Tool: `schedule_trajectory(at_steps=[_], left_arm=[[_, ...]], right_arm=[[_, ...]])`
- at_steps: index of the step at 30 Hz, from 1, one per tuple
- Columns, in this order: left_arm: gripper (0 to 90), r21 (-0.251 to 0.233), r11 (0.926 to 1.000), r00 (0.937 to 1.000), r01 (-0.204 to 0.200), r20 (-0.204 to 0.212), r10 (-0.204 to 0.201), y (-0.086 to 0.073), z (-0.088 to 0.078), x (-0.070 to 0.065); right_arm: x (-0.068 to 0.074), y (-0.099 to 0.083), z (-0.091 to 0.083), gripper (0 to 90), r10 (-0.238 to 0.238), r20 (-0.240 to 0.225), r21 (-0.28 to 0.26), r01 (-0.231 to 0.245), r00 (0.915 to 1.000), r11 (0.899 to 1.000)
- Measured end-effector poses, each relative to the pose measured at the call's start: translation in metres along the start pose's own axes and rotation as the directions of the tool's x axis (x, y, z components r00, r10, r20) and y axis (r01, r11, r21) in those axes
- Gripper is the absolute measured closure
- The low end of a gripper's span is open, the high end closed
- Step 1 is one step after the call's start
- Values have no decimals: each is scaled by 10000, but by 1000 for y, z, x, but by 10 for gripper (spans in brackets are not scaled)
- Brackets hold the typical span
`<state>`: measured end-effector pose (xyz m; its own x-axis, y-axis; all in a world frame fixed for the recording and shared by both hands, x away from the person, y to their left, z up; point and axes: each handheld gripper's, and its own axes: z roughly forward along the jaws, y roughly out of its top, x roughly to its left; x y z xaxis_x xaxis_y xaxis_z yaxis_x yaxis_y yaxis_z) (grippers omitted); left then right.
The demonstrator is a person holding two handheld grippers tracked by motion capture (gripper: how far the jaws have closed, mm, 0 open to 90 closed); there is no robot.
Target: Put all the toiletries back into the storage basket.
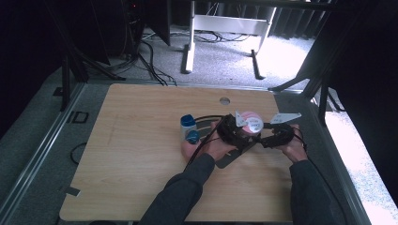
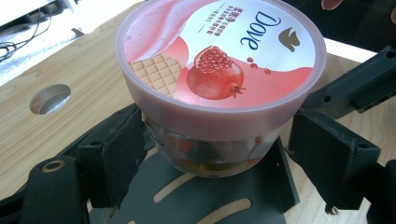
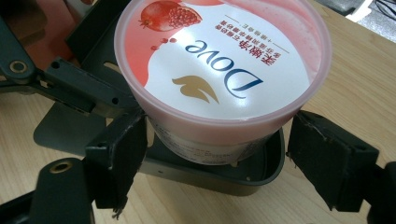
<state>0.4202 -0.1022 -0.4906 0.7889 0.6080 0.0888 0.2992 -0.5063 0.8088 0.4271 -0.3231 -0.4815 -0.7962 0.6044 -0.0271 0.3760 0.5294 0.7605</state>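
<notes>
Left gripper view: Dove tub (image 2: 219,60) between jaws, left hand-held gripper (image 2: 224,154) open, one pad touching.

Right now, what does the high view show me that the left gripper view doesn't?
High view adds two blue-capped containers left of the tub, plus both forearms. Left gripper view adds the lid's pomegranate print and the left claw open astride the tub. Both share the pink-lidded tub and the table hole.
</notes>
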Motion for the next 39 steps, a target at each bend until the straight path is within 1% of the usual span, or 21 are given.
schedule_trajectory(at_steps=[3,6,8,9,10,11,12,13,14,15,16,17,18,22,23,25,29,31,33,35,39], left_arm=[[192,-150,9998,9999,152,63,-151,0,3,3],[206,-368,9991,9997,223,96,-219,1,4,4],[254,-405,9989,9997,242,-26,-244,2,5,4],[294,-343,9992,9997,224,-112,-228,1,7,5],[337,-206,9992,9993,331,-184,-334,0,9,6],[356,-47,9991,9990,411,-154,-412,-3,12,6],[384,235,9985,9984,490,-289,-483,-5,16,6],[364,418,9968,9973,677,-326,-664,-7,18,6],[367,770,9930,9957,895,-303,-873,-9,21,7],[364,892,9915,9951,951,-358,-922,-11,24,6],[366,876,9923,9957,872,-377,-841,-12,24,5],[377,902,9920,9957,884,-364,-854,-13,24,6],[398,893,9921,9957,880,-363,-850,-13,24,5],[389,863,9925,9955,864,-454,-827,-10,23,4],[390,885,9921,9953,890,-460,-852,-10,23,4],[384,943,9912,9951,929,-428,-892,-10,24,5],[376,1059,9890,9944,1034,-338,-1003,-13,27,5],[377,1059,9880,9935,1125,-310,-1098,-14,29,6],[378,1079,9878,9935,1119,-312,-1091,-14,29,7],[382,1008,9892,9940,1063,-358,-1031,-14,28,6],[382,981,9893,9939,1083,-308,-1058,-13,28,7]], right_arm=[[-3,-2,2,245,40,12,12,-40,10000,10000],[-4,-6,8,245,7,103,334,-11,9999,9994],[-5,-10,12,248,70,161,462,-78,9998,9989],[-6,-13,15,249,112,133,496,-119,9998,9987],[-7,-16,17,268,189,89,532,-194,9998,9984],[-8,-19,20,301,227,143,564,-235,9996,9981],[-7,-21,23,301,163,128,668,-172,9998,9976],[-6,-24,25,321,100,231,731,-116,9997,9973],[-6,-25,25,318,94,182,627,-106,9998,9980],[-5,-25,25,316,35,280,586,-52,9996,9983],[-5,-25,23,323,66,263,515,-80,9996,9986],[-5,-25,21,329,36,239,492,-47,9997,9988],[-5,-24,19,330,-51,339,525,33,9994,9986],[-6,-21,10,336,-191,353,441,176,9992,9989],[-7,-21,8,335,-196,459,419,177,9988,9990],[-11,-22,5,329,-51,621,379,28,9981,9993],[-20,-27,6,284,414,863,559,-463,9954,9974],[-24,-30,10,253,700,731,602,-745,9949,9954],[-26,-32,13,233,905,580,711,-946,9942,9930],[-28,-33,17,216,977,581,796,-1022,9935,9916],[-32,-31,22,187,1210,212,733,-1223,9924,9898]])
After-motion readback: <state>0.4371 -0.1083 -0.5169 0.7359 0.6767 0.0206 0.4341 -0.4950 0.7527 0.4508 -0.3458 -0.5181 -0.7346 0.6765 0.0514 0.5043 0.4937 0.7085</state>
